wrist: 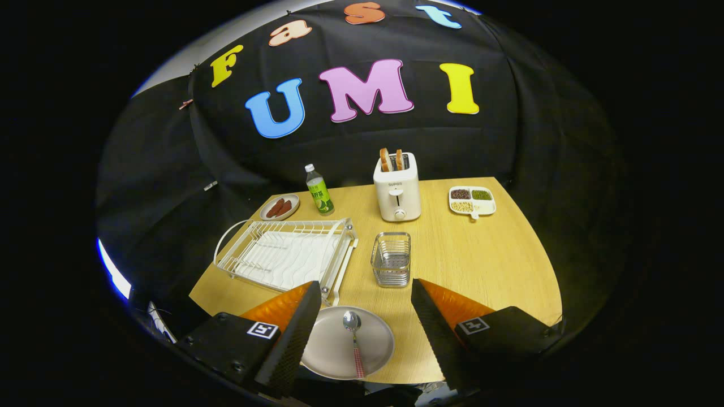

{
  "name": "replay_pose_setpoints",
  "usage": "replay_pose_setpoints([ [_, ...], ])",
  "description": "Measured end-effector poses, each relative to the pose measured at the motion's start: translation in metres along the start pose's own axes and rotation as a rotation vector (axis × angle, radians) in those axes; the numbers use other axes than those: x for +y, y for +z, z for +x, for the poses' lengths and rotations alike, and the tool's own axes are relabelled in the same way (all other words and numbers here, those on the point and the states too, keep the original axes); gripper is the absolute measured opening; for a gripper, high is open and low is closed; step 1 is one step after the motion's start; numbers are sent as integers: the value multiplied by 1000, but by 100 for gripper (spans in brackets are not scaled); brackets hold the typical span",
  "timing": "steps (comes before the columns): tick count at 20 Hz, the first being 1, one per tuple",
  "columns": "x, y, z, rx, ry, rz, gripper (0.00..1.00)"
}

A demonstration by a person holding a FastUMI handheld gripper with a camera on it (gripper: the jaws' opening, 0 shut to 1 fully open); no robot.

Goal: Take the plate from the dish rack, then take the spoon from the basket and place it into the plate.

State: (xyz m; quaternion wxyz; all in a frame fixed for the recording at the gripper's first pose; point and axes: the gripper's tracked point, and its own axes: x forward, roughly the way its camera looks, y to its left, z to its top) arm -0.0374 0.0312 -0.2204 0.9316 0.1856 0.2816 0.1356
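A pale round plate [339,346] lies on the wooden table [486,265] near its front edge, between my fingers. On the plate rests a spoon [354,339] with a metal bowl and a red-checked handle pointing toward me. My gripper [365,288] hovers above them, open, with nothing between its fingers. The white wire dish rack [285,251] stands empty beyond the left finger. The small metal mesh basket [391,259] stands empty just ahead, between the fingertips.
A white toaster [397,189] with two bread slices stands at the back. Left of it are a green bottle [318,192] and a small dish of sausages [280,207]. A divided tray of beans [472,200] sits at the back right.
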Motion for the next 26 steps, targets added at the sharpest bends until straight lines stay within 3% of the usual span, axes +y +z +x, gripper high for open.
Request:
replay_pose_setpoints([
  [10, 38, 105, -37, -208, 23, -164, 99],
  [18, 58, 136, -55, -293, 52, -177, 99],
  [26, 55, 139, -61, -308, 46, -158, 99],
])
